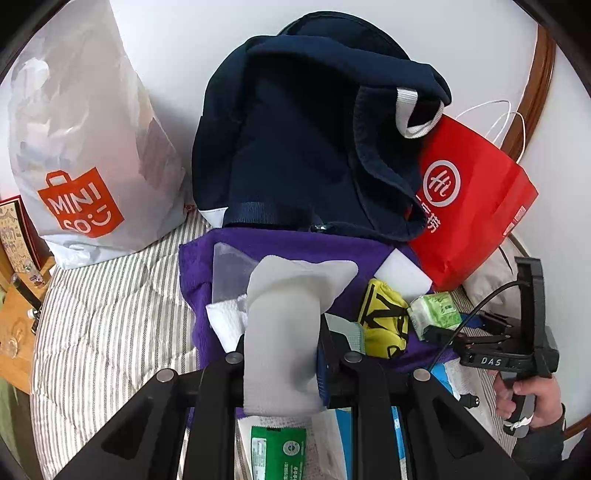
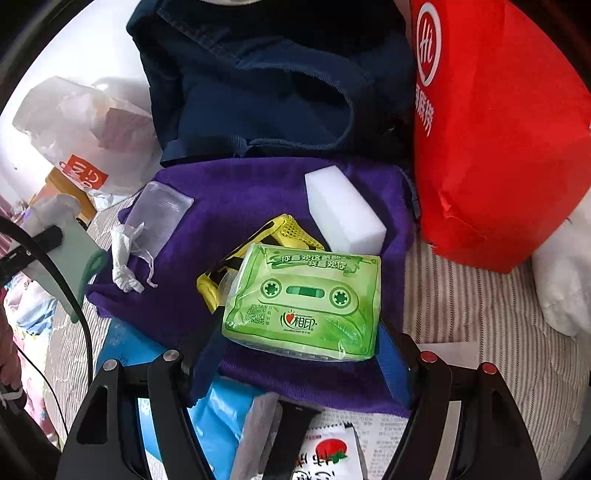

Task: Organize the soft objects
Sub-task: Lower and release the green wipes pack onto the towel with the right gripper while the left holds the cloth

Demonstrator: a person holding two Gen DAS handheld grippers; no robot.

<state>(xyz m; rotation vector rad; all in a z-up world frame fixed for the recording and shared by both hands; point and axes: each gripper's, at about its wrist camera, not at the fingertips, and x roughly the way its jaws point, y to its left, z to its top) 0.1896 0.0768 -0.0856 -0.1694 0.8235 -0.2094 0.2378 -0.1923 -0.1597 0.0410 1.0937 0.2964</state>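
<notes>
One white Miniso plastic bag (image 1: 79,147) stands at the left, then one navy backpack (image 1: 295,140), then one red paper bag (image 1: 476,206) at the right. In front of the backpack lies one purple towel (image 2: 240,206) carrying one clear pouch (image 2: 159,214), one crumpled tissue (image 2: 123,258), one yellow mesh item (image 2: 291,230) and one white sponge block (image 2: 343,210). The left gripper (image 1: 282,339) is clamped on one white sock (image 1: 284,317), held above the towel. The right gripper (image 2: 299,354) has one green tissue pack (image 2: 306,299) between its wide-set fingers; whether they press it is hard to tell. All of it rests on a striped bed (image 1: 110,314) against a white wall (image 1: 177,33).
</notes>
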